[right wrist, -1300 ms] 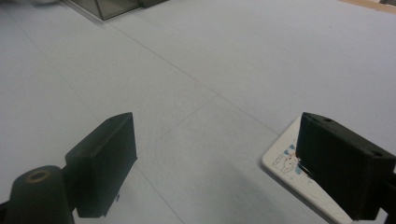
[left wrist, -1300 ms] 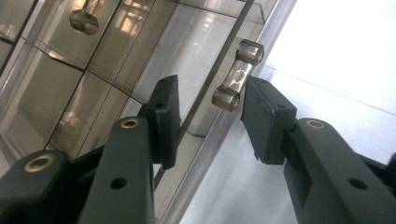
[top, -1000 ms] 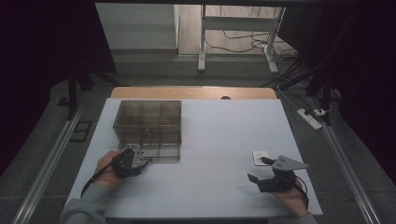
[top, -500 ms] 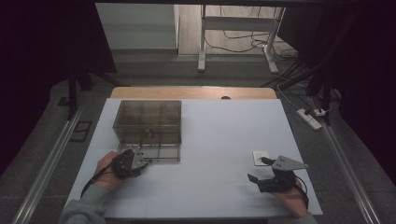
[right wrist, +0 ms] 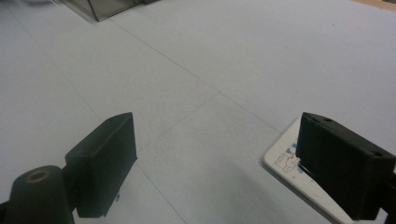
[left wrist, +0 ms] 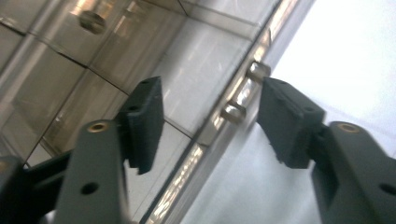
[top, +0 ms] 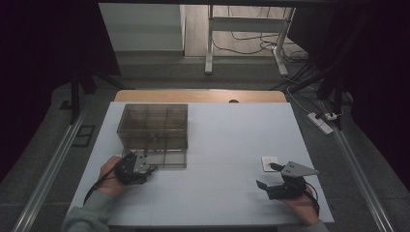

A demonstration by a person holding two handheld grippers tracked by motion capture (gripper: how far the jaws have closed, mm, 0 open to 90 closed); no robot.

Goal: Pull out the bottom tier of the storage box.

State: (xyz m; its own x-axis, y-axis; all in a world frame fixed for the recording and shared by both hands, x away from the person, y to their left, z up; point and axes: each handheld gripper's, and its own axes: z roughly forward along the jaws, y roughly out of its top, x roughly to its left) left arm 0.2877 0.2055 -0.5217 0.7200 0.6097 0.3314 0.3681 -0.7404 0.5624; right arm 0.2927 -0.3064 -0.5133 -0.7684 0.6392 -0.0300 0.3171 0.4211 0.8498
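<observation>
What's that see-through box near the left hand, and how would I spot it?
On the white table, look to its far left part. There sits the clear box, smoky transparent plastic split into compartments, right in front of the left gripper. Nothing else there is see-through.

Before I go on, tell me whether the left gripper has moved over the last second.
No. In the high view the left gripper sits at the near edge of the clear compartment box, just as it did a second ago, jaws open.
</observation>
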